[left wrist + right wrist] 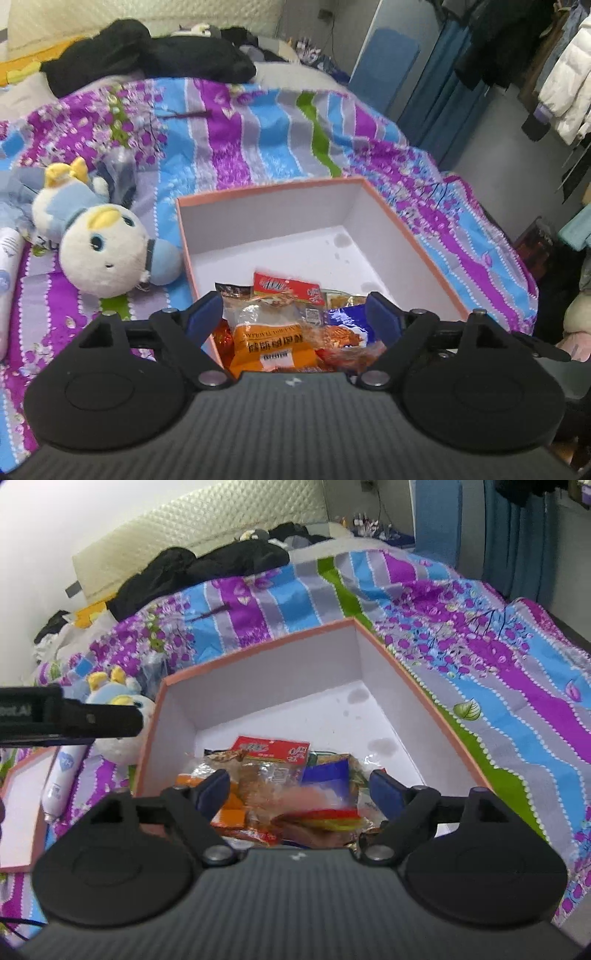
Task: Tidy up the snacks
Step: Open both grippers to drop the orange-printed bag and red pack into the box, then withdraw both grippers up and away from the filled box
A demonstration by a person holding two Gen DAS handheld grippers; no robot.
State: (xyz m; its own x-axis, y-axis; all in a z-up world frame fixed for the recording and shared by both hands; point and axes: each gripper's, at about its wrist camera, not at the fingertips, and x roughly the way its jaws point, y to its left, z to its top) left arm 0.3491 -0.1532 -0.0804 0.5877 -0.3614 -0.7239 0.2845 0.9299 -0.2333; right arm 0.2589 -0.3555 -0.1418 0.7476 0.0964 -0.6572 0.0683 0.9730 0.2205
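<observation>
Right wrist view blurs the snack packets (280,786) beneath wide, empty right tongs (299,786); left tongs (295,310) likewise spread.

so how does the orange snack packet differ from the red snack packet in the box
The orange snack packet lies at the near end of the pink-rimmed white cardboard box, between the left gripper's open fingers; the red snack packet lies farther in. The orange one looks larger and has a clear window; the red one is opaque. Both are printed wrappers lying in the same pile.
</observation>
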